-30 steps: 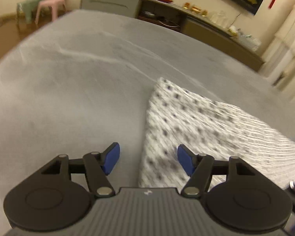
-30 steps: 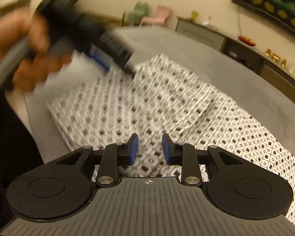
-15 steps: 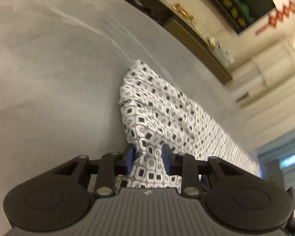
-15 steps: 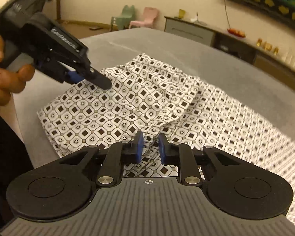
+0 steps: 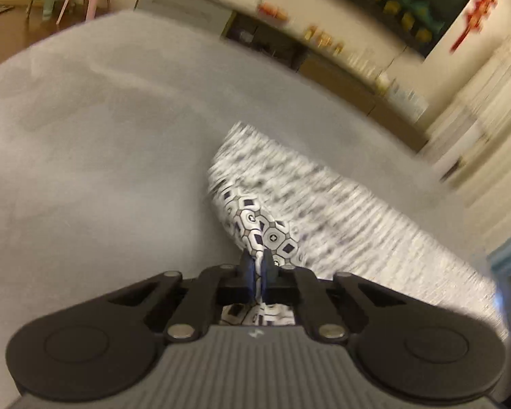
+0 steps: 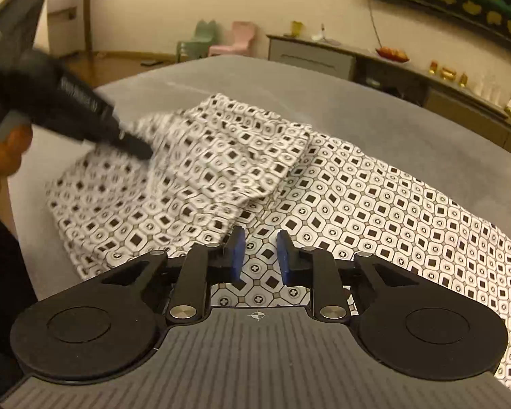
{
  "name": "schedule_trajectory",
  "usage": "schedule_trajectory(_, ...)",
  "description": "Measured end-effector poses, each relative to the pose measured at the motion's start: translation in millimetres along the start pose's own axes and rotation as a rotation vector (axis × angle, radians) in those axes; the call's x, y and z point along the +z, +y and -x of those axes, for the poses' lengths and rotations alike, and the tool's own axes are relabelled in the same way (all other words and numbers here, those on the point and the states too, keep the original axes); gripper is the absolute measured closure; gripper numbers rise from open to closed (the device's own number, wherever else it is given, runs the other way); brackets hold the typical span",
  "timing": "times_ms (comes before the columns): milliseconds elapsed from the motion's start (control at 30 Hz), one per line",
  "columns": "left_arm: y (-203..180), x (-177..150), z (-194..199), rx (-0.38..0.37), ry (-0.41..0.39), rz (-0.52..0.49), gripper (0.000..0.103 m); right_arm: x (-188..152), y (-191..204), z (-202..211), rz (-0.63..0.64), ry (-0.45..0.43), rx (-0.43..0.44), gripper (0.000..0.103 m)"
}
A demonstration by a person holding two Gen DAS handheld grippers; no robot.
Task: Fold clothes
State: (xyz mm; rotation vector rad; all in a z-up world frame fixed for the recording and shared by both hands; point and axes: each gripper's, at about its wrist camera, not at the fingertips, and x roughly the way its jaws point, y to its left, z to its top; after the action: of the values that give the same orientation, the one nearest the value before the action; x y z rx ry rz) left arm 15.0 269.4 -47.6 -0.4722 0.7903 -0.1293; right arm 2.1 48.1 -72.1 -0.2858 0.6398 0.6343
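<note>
The left tongs point(image 5: 258, 271), blue pads pressed together, pinch a corner of the white, black-squared patterned cloth point(image 6: 357, 201); their white lettering is blurred and unreadable from the right view. The right tongs point(image 6: 258, 255) hover spread above the cloth, which lies on a grey, felt-like surface point(image 5: 85, 156).

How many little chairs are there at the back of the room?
2. A green chair and a pink chair stand side by side on the floor beyond the grey surface, against the far wall. More could be hidden out of view.
</note>
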Motion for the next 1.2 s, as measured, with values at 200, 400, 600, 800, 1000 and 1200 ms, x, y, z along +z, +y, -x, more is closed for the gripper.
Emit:
schedule_trajectory(200,-103,3,36,-0.057,-0.121,-0.177,0.1,0,-23,-2,-0.106,0.009,0.111,0.086)
schedule_trajectory(400,-226,-26,18,0.064,-0.096,-0.558,0.099,-26,-116,38,-0.632,0.034,0.186,0.083)
schedule_trajectory(600,-239,-50,-9,0.084,-0.062,-0.558,0.099,-46,-178,80,-0.802,-0.06,0.155,0.08)
schedule_trajectory(800,-213,-25,20,0.158,-0.081,-0.548,0.099,-38,-133,40,-0.765,-0.039,0.391,0.08)
schedule_trajectory(1000,-216,-36,28,0.241,-0.075,-0.638,0.099,-17,-63,-7,-0.734,0.019,0.592,0.067)
schedule_trajectory(1200,-256,-68,1,0.272,-0.078,-0.818,0.099,-64,-117,18,-1.073,0.09,0.445,0.071)
